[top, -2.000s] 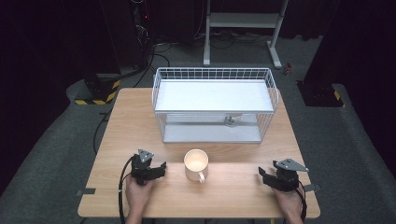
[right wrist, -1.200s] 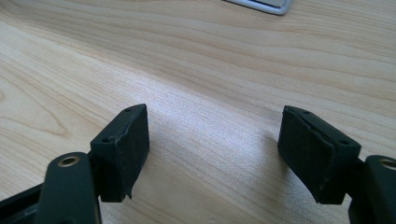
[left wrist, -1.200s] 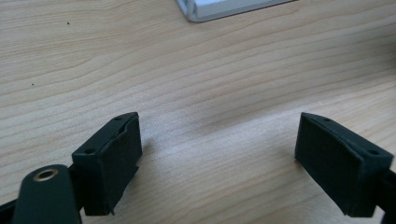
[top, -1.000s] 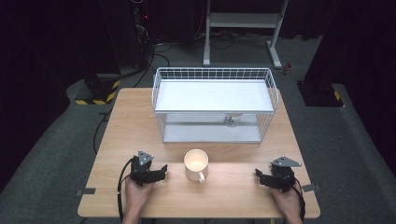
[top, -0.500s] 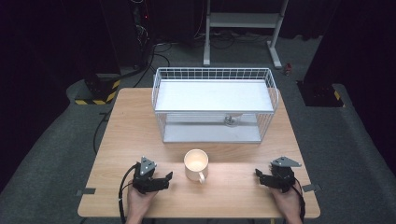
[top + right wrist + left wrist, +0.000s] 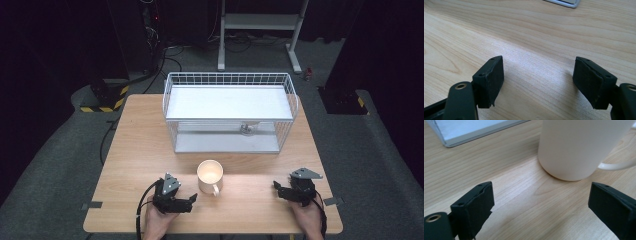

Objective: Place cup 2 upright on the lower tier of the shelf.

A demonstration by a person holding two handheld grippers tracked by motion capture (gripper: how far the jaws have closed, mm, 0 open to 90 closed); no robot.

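A white mug point(image 6: 210, 175) stands upright on the wooden table point(image 6: 135, 145), its handle turned toward the front edge. My left gripper point(image 6: 192, 200) lies low just left of the mug and points at it. Its jaws have just been opening and hold nothing. In the left gripper view the mug point(image 6: 579, 147) rises just beyond the left gripper point(image 6: 541, 205), a little to the right, with bare wood between the open jaws. My right gripper point(image 6: 277, 187) rests near the front right, open over bare wood. The right gripper point(image 6: 540, 77) holds nothing in its own view.
A white wire rack point(image 6: 227, 80) with a flat white shelf stands at the back middle of the table. A small pale object point(image 6: 247, 129) sits under the shelf. Dark floor, cables and a metal stand point(image 6: 260, 22) lie beyond the table.
My left gripper has slid right toward the mug and a little closer to the front edge, and its jaws stand wider. The right gripper and the mug have kept still.
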